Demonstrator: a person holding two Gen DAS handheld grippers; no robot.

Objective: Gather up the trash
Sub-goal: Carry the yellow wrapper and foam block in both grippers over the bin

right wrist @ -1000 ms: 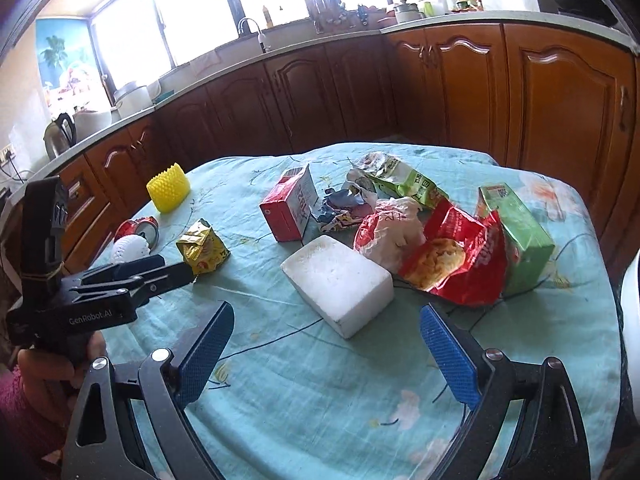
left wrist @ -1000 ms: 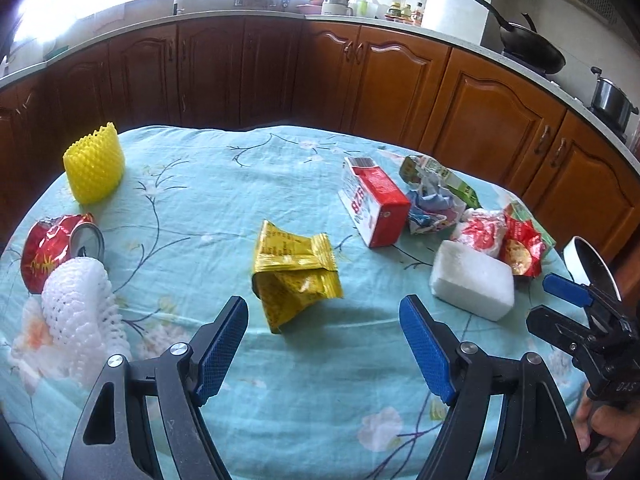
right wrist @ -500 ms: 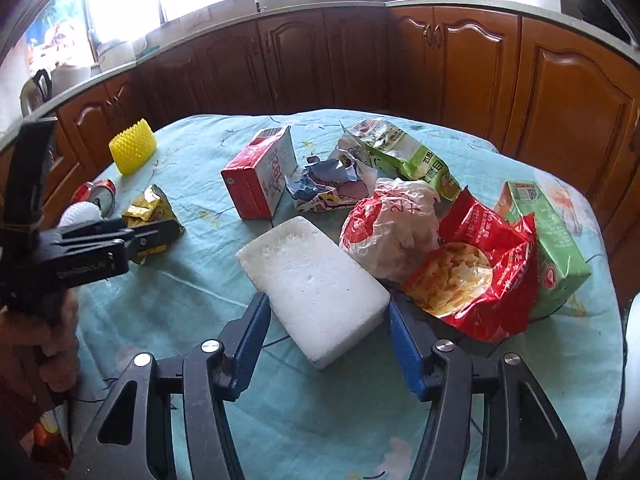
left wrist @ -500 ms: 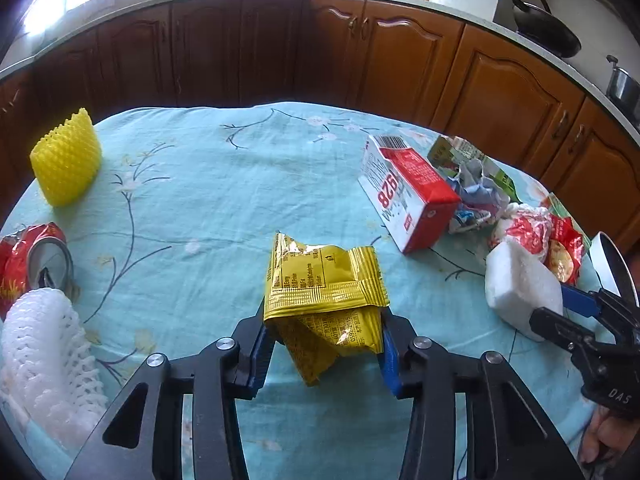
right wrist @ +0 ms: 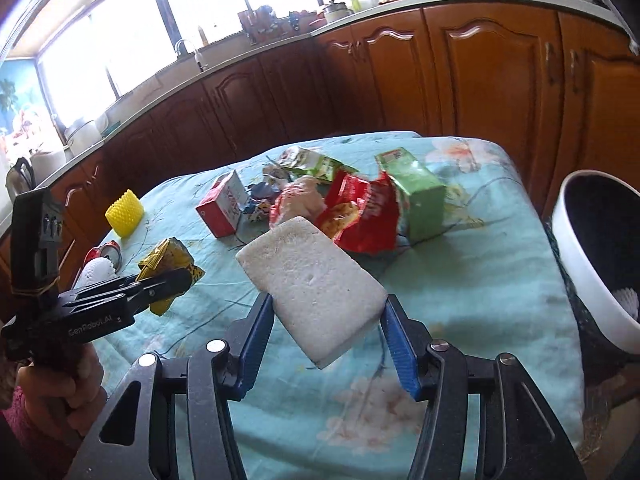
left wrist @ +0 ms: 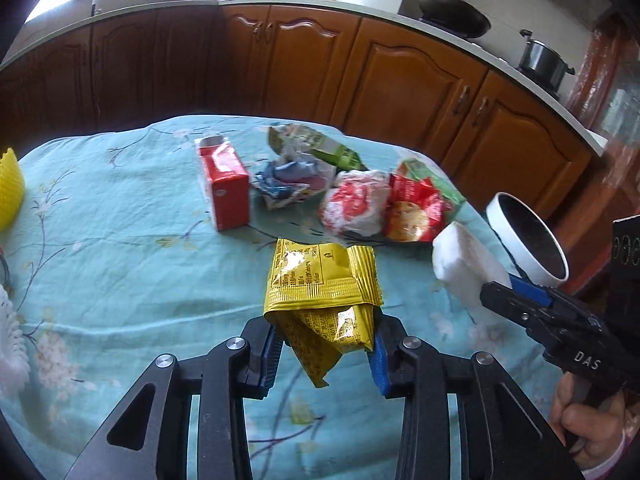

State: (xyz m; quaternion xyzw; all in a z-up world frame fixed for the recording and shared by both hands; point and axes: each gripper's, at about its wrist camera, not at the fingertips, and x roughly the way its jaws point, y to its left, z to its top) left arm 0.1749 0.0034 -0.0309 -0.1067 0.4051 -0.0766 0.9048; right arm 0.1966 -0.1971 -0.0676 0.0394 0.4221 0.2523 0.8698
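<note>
A crumpled yellow wrapper (left wrist: 320, 280) hangs just above the teal tablecloth (left wrist: 120, 240) between the blue pads of my left gripper (left wrist: 324, 350). Its jaws are still closing and press on the wrapper's lower folds. My right gripper (right wrist: 328, 340) is shut on a white foam block (right wrist: 312, 280), which is tilted and raised off the table. The left wrist view shows that block (left wrist: 464, 264) at the right, beside a white-rimmed bin (left wrist: 520, 240). In the right wrist view the bin (right wrist: 592, 272) stands at the table's right edge.
A red carton (left wrist: 226, 188), a crumpled blue wrapper (left wrist: 284, 184), a white-and-red plastic bag (left wrist: 356, 204), a red snack bag (right wrist: 360, 216) and a green carton (right wrist: 416, 196) lie mid-table. A yellow foam net (right wrist: 125, 213), a red can (right wrist: 102, 254) and a white foam net (left wrist: 10, 336) sit left.
Both grippers moved forward from open and closed, the left on the yellow wrapper, the right on the foam block. Both items have since lifted off the cloth and swung right toward the bin.
</note>
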